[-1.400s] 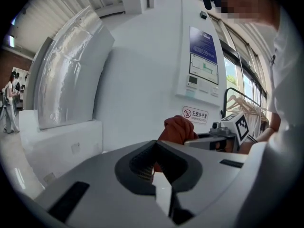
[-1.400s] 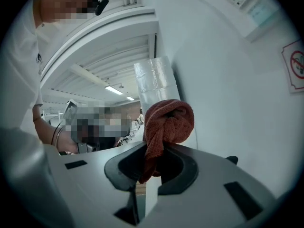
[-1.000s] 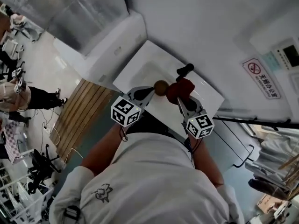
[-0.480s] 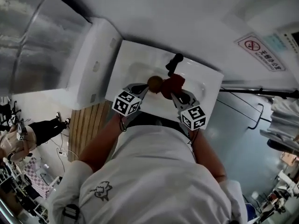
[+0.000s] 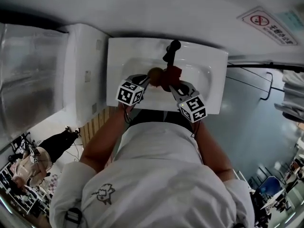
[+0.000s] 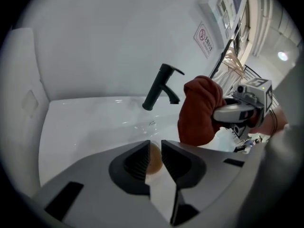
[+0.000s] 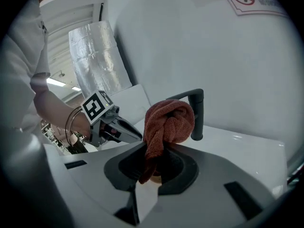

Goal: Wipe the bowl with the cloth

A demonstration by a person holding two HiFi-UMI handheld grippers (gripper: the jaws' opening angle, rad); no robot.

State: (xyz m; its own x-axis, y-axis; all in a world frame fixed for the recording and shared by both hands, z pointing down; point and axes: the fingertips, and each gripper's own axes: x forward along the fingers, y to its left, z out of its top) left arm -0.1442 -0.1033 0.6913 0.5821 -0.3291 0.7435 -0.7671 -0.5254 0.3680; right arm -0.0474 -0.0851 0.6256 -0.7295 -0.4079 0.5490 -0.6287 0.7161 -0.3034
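Faucet (image 5: 170,52) close ahead — basin (image 5: 132,66) open leftward

The head view has turned. The sink (image 5: 209,87) lay slanted across the middle of the picture one second ago; now it lies almost level near the top. The tap (image 5: 172,49) has gone up with it and now stands close to the top edge. The left gripper (image 5: 148,80) and the right gripper (image 5: 171,84), with the bowl (image 5: 155,73) and the cloth (image 5: 173,75), are also higher in the picture, and the two marker cubes are a little nearer to each other than before. The sign (image 5: 266,20) went from the right side to the top right corner. The people (image 5: 28,158) at the left went from the upper left to the lower left. Only a small strip of the wooden slats (image 5: 89,127) shows now.
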